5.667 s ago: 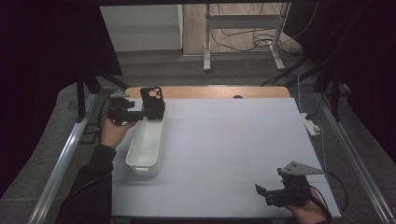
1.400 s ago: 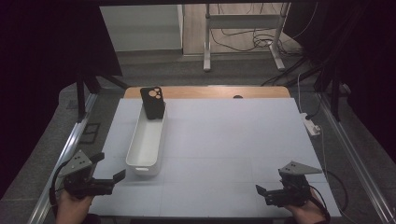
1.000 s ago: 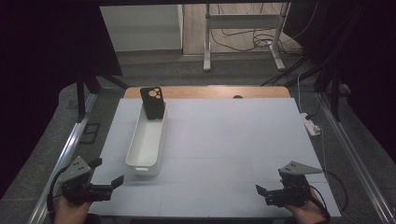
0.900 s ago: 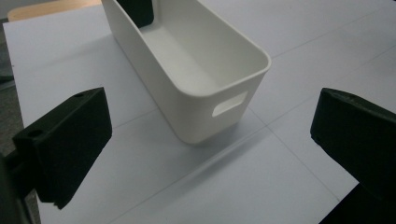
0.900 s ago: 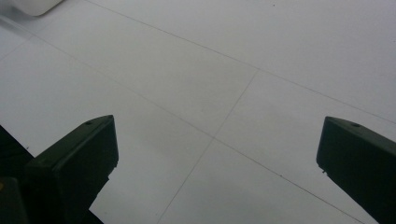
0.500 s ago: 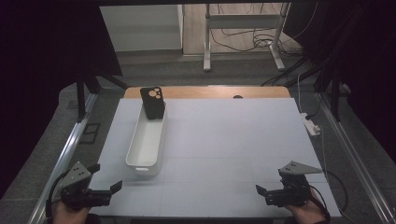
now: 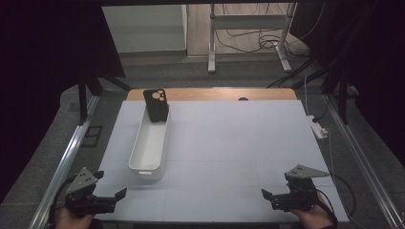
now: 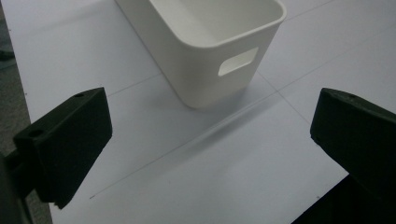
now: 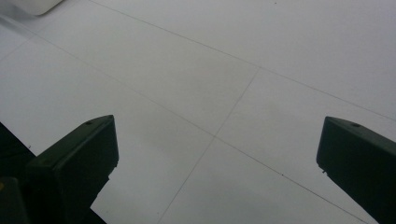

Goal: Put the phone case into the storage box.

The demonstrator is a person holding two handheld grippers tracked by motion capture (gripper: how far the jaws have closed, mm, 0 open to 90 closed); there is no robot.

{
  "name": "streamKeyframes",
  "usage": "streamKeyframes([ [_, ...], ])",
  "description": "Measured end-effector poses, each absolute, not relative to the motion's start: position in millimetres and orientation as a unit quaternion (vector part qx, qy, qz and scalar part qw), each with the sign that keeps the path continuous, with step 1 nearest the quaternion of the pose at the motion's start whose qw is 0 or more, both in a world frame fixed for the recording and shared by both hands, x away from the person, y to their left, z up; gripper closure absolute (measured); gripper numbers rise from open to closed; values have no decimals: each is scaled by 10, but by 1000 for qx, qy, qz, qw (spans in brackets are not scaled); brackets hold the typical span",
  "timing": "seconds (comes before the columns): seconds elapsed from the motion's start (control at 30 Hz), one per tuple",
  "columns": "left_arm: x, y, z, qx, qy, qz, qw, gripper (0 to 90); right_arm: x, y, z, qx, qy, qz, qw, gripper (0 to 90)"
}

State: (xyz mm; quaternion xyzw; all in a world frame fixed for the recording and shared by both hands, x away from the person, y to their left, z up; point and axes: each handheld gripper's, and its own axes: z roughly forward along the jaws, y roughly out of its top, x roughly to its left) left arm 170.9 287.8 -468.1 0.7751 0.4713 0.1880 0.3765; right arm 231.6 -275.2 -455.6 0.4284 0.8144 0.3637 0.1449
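the white bin (image 7: pixel 150 143) lies lengthwise on the left half of the table (image 7: pixel 239 152), with a black phone case (image 7: pixel 156 105) standing upright at its far end, leaning on the rim. the left gripper (image 7: pixel 107 200) sits at about 7 o'clock from the bin, near its close end, jaws spread wide and empty. the right gripper (image 7: pixel 272 198) is well apart at about 4 o'clock, jaws likewise spread over bare table.
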Motion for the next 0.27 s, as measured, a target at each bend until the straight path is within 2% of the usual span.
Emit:
streamKeyframes([
  [0.27,1733,2852,-4690,782,470,183,365,10,2317,-2751,-4557,428,816,362,144,0],
])
